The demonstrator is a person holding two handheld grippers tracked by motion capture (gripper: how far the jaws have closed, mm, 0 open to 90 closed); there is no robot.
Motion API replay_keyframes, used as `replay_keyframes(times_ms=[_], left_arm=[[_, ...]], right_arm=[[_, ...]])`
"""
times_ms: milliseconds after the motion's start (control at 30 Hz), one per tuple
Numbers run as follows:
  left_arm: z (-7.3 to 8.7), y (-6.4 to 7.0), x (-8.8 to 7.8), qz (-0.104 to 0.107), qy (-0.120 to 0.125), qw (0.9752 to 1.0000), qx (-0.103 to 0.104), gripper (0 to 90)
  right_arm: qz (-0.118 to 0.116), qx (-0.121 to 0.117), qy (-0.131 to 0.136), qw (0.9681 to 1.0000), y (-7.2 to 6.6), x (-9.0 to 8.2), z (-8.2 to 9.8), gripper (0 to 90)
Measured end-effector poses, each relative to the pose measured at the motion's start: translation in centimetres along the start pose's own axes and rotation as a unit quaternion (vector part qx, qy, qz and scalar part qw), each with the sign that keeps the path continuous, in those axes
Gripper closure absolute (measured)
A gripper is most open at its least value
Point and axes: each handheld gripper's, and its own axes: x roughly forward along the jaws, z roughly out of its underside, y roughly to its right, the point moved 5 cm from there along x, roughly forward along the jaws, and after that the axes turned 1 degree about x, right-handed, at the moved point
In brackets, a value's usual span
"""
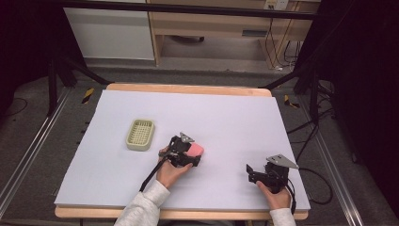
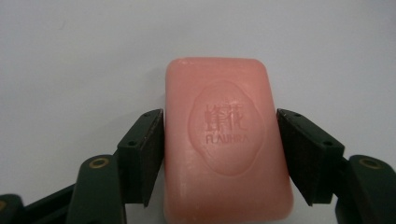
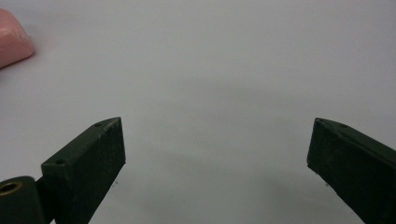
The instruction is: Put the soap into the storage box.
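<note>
- One pink soap bar (image 2: 227,142) lay flat on the white table cover (image 1: 226,117), near the middle of the table, with a stamped oval emblem and lettering on its top face.
- One left gripper (image 1: 184,153) sat over that bar; in the left gripper view its two black jaws stood on either long side of the soap, both pressed against it or very nearly so, the bar clamped between them.
- One right gripper (image 1: 263,175) rested near the front right edge of the cover, well apart from the soap, its two jaws spread wide with bare cover between them.
- A corner of the soap showed at the upper left of the right gripper view.
- One pale green slotted soap dish (image 1: 140,134) stood to the left of the soap, near it but not touching.
- Two hands held the grippers, one each.
</note>
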Motion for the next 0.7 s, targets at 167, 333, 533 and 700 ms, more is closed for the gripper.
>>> replay_keyframes(times_ms=[167,333,533,700], left_arm=[[-0.06,0.09,0.45,-0.006,-0.011,0.9999,0.008,32.4],[-0.20,0.06,0.52,-0.007,-0.013,0.9999,0.007,33.8],[-0.18,0.02,0.48,-0.009,-0.015,0.9998,0.008,36.4],[-0.21,0.01,0.42,-0.006,-0.021,0.9997,0.013,36.7]], right_arm=[[-0.001,0.000,-0.001,1.0000,-0.01,0.02,0.01,4.6],[-0.003,0.002,-0.002,1.0000,-0.06,0.01,0.02,4.6],[-0.003,0.001,-0.003,1.0000,-0.07,0.00,0.01,4.7],[-0.003,0.001,-0.004,1.0000,-0.09,0.02,0.03,4.7]])
